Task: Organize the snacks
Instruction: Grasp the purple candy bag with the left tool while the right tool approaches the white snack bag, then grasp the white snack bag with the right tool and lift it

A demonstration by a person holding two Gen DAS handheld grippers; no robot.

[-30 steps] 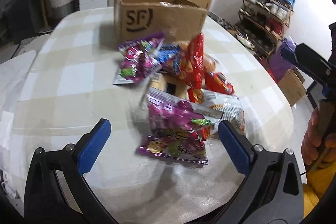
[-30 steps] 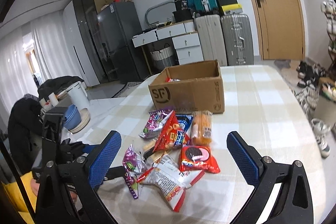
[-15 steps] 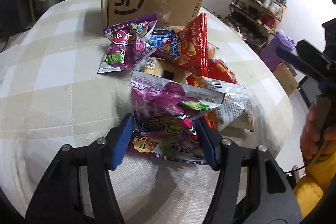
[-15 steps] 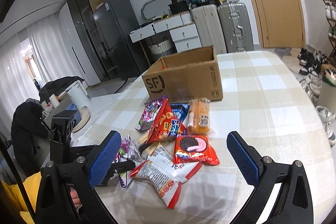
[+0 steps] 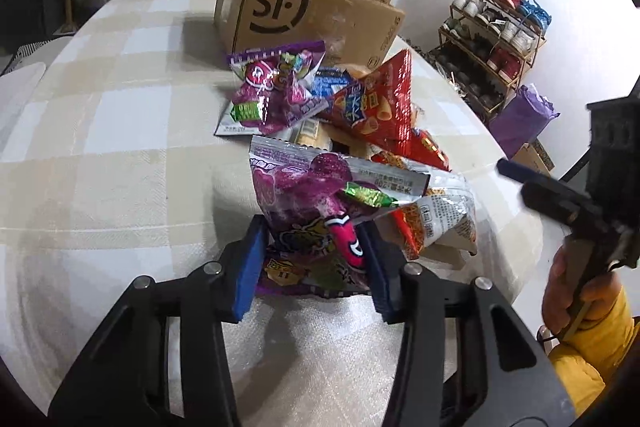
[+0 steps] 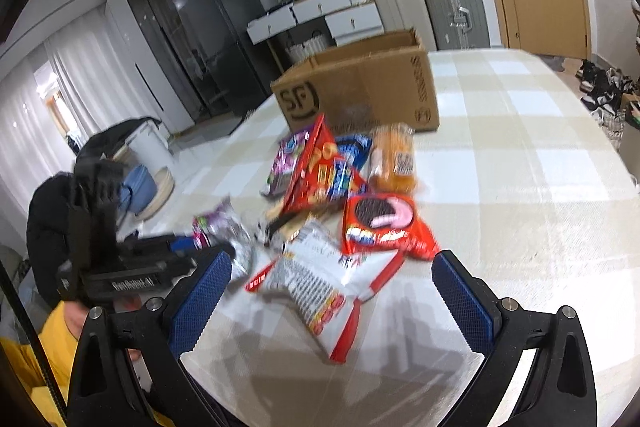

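The left claw (image 5: pixel 314 263) is clamped on a purple bag (image 5: pixel 312 211) at the near edge of the snack pile on the tabletop (image 5: pixel 120 155). The right claw (image 6: pixel 332 291) gapes wide above a white bag (image 6: pixel 320 279). Beyond the pile stands the box (image 5: pixel 312 15).

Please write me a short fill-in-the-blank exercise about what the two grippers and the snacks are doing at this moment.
1. The left gripper has its fingers closed on a ____ snack bag.
2. The right gripper is ____, holding nothing, above the white snack bag.
3. The cardboard box behind the snack pile carries the letters ____.
4. The red packet beside the white bag shows a ____ cookie.

Missing words: purple; open; SF; sandwich
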